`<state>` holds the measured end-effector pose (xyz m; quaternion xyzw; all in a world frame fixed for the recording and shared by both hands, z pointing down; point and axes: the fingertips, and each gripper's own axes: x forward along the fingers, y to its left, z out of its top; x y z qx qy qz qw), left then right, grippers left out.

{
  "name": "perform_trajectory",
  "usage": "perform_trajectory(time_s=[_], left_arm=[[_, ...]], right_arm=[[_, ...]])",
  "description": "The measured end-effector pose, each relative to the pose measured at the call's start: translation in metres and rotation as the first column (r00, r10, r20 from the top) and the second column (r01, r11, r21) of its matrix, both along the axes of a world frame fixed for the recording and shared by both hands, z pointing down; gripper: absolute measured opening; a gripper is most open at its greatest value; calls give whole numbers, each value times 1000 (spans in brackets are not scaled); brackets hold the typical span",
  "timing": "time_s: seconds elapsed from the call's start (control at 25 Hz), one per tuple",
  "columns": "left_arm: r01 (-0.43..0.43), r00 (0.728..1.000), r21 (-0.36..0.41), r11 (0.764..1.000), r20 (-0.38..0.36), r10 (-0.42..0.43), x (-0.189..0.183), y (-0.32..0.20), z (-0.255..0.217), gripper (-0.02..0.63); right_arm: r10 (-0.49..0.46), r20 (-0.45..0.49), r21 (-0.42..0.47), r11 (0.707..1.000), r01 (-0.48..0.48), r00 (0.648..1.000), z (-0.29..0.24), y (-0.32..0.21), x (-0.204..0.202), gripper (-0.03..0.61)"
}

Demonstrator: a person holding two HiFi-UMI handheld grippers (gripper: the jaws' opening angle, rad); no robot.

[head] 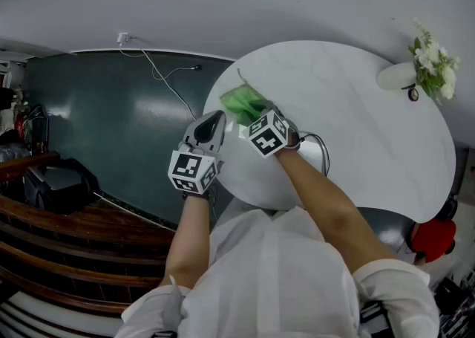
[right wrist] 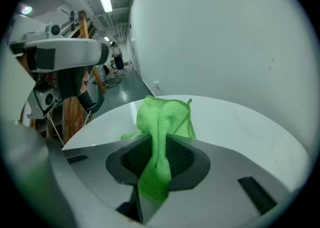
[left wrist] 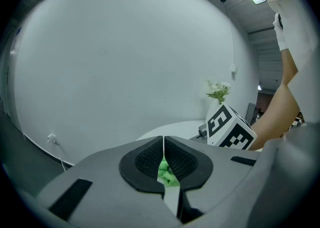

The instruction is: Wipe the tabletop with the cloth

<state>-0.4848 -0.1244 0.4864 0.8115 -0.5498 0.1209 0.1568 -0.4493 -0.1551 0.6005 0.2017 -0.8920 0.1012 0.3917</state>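
A green cloth (head: 241, 101) lies bunched on the near left part of the round white tabletop (head: 356, 121). My right gripper (head: 251, 118) is shut on it. In the right gripper view a fold of the cloth (right wrist: 162, 119) runs up between the dark pads and spreads onto the tabletop (right wrist: 240, 127) beyond them. My left gripper (head: 216, 118) hovers just left of the cloth, at the table's edge. In the left gripper view its jaws meet at the tips with nothing held, and a bit of the green cloth (left wrist: 168, 174) shows through the gap below.
A white vase of flowers (head: 404, 76) stands at the table's far right. A black cable (head: 320, 149) lies on the table by my right forearm. Dark floor with a white cord (head: 165, 80) lies to the left, wooden steps (head: 67, 232) beyond it, a red object (head: 434, 238) at lower right.
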Motion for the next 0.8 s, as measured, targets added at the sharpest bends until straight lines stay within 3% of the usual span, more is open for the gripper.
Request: perform_trajectory(time_s=[0.44, 0.6, 0.8], left_arm=[[-83, 997, 2, 997, 5, 83, 48, -1, -3, 18], [-120, 993, 1, 993, 7, 120, 70, -4, -4, 18], [-170, 985, 0, 985, 12, 170, 98, -9, -5, 18]], right_arm=[[258, -26, 37, 966, -257, 966, -2, -43, 115, 81], [373, -34, 33, 928, -372, 927, 0, -59, 173, 81], [515, -38, 24, 857, -514, 857, 2, -71, 252, 81]])
